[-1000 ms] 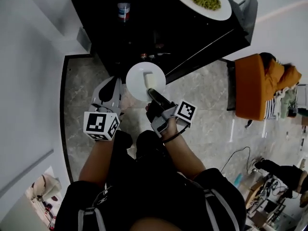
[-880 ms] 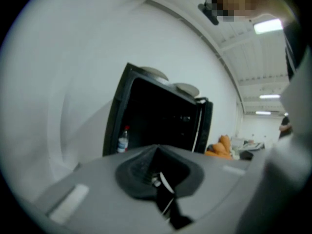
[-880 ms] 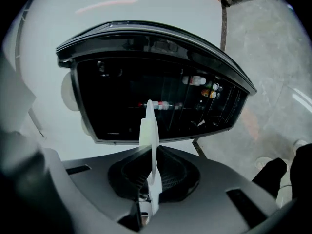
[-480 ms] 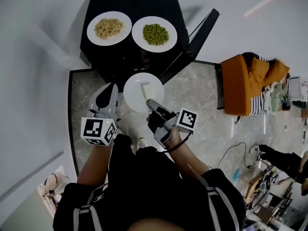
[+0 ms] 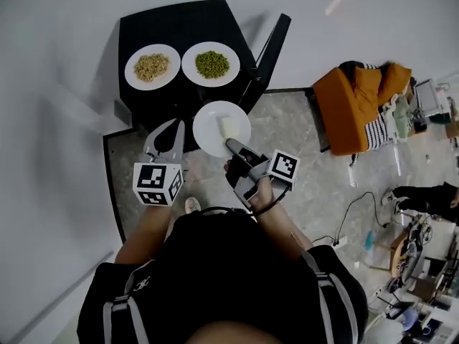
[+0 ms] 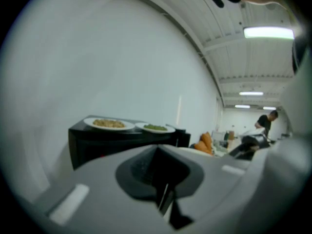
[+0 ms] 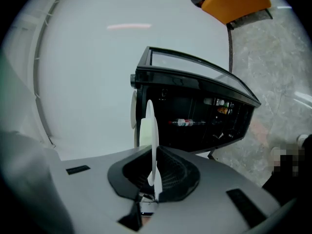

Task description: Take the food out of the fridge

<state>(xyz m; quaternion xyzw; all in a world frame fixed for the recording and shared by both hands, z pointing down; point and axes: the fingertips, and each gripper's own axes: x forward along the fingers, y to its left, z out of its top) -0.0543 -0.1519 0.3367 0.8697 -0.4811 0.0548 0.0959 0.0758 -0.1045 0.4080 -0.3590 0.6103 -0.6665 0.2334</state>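
**Right jaws clamped on plate rim, left jaws shut on nothing**

Jaws of the right gripper [image 5: 231, 146] are nearly closed, pinching the near rim of a white plate [image 5: 210, 136]. In the right gripper view the rim sits between the pads of that gripper [image 7: 153, 182], and the plate [image 7: 151, 130] shows edge-on as a thin white line running straight away from the camera.

The left gripper [image 5: 174, 129] has its jaws fully together with nothing between them. The left gripper view shows the same closed, empty jaws [image 6: 164, 199].

From the head view the plate is held level and face up, out in front of the person, above the floor [image 5: 301, 142] and just near of the fridge [image 5: 179, 27]. A pale block [image 5: 229, 127] lies on its right half. The block looks close to square from above, so its long axis cannot be told.

The fridge door [image 5: 270, 45] stands open to the right. The right gripper view looks into the dark interior [image 7: 195, 116], where a bottle [image 7: 185, 123] lies on its side. On the fridge top sit a tan dish [image 5: 130, 72] at left and a peas dish [image 5: 188, 67] at right, side by side.
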